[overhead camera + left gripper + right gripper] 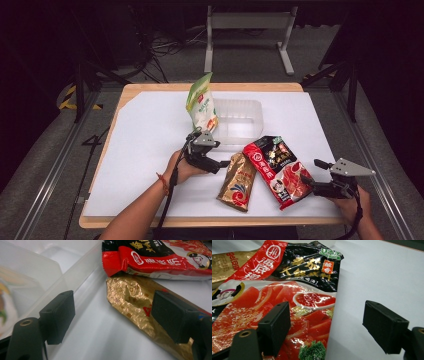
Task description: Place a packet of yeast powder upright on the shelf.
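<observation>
White table cover (150, 150), green-white pouch (201, 102) standing in clear tray (245, 116)

Gold packet (130, 302) flat beside red pouch (274, 302)

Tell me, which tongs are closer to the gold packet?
Left. The left tongs hang open right beside the gold packet's top end. The right tongs sit farther off, beyond the red packet.
</observation>
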Motion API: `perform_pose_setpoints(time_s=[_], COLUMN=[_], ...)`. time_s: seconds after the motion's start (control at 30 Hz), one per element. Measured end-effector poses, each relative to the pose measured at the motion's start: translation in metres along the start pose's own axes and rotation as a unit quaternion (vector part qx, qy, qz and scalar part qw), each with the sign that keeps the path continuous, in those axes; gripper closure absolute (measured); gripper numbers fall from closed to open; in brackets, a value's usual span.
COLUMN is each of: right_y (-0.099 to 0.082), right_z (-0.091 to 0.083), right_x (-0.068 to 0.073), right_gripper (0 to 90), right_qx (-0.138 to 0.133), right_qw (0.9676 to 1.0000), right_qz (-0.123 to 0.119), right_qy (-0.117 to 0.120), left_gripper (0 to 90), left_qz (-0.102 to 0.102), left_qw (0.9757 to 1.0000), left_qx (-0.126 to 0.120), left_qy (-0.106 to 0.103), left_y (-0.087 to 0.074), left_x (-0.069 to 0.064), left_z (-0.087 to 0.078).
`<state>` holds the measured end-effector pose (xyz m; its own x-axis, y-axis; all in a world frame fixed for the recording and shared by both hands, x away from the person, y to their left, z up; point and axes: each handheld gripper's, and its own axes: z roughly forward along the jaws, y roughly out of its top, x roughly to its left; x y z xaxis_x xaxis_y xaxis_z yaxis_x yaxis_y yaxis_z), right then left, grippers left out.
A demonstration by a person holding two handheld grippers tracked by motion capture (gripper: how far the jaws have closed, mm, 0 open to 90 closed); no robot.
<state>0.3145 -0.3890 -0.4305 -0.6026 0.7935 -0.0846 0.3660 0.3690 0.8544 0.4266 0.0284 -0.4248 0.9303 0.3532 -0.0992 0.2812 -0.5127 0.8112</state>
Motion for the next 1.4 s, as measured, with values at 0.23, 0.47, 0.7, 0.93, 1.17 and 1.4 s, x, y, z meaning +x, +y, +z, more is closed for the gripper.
perform_pose_setpoints(time_s=[0.23,0.47,0.7,0.93,1.17,1.4], right_y=[-0.001,-0.001,-0.001,-0.001,0.000,0.000], right_z=[-0.001,-0.001,0.000,0.000,0.001,0.001], right_x=[0.000,0.000,0.000,0.001,0.001,0.001], right_gripper=[22.6,22.6,22.6,22.6,22.6,22.6], right_qx=[0.001,0.002,0.003,0.003,0.004,0.005], right_qw=[1.0000,1.0000,1.0000,1.0000,1.0000,1.0000], right_qz=[0.002,0.001,0.002,0.000,0.001,0.003], right_qy=[0.000,0.000,0.002,0.003,0.004,0.005], left_gripper=[17.5,16.4,16.6,16.5,16.3,41.2], left_qz=[0.008,-0.004,-0.028,-0.040,-0.038,-0.075], left_qw=[0.9994,0.9983,0.9965,0.9931,0.9907,0.9890], left_qx=[0.031,0.047,0.049,0.059,0.074,0.059], left_qy=[-0.010,-0.034,-0.062,-0.094,-0.107,-0.113], left_y=[0.003,0.006,0.005,0.006,0.010,0.007], left_x=[0.001,0.003,0.006,0.005,0.001,0.005], left_z=[0.024,0.040,0.044,0.049,0.055,0.051])
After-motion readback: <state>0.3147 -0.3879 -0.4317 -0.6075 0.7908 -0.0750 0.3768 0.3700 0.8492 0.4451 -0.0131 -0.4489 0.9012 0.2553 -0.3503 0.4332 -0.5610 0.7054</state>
